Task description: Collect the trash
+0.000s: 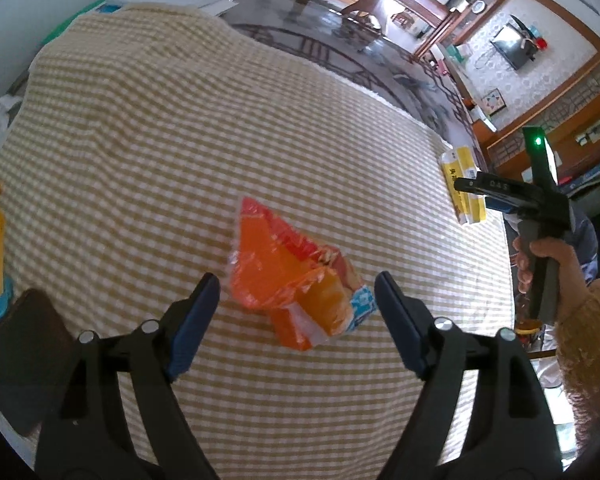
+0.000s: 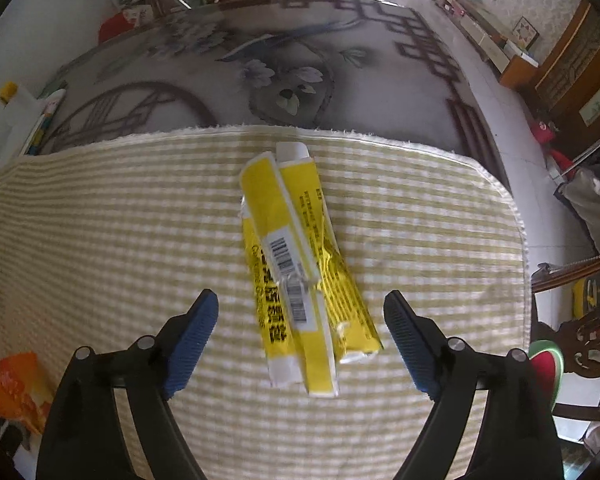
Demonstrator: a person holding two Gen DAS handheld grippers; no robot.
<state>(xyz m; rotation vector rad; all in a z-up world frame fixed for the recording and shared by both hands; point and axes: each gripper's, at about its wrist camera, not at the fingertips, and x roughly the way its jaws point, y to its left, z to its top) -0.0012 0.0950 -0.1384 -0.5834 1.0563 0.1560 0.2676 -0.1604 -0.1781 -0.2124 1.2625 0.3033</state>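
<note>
Here, both grippers hang over a counter (image 1: 148,128) spread with a tan checked cloth, each lined up on its own piece of trash. The left gripper (image 1: 298,286) has its jaws spread wide with nothing between the pads; the crumpled orange wrapper (image 1: 296,276) lies on the cloth directly ahead, its near end already falling between the two fingertips. Its long axis runs roughly away from the gripper, tilted a little to the left at the far end.

The right gripper (image 2: 300,306) is likewise spread and holds nothing. The yellow wrapper (image 2: 300,272), a flattened bundle of long strips, lies straight ahead with its near end between the fingertips and its long axis pointing forward toward the far edge of the cloth. So the jaws would close across the narrow width, which looks favourable.

Each wrapper is nearer its own gripper: the orange one shows only at the left margin of the right view (image 2: 18,390), and the yellow one lies near the right edge of the cloth in the left view (image 1: 462,186), just beside the right gripper (image 1: 458,182).
</note>
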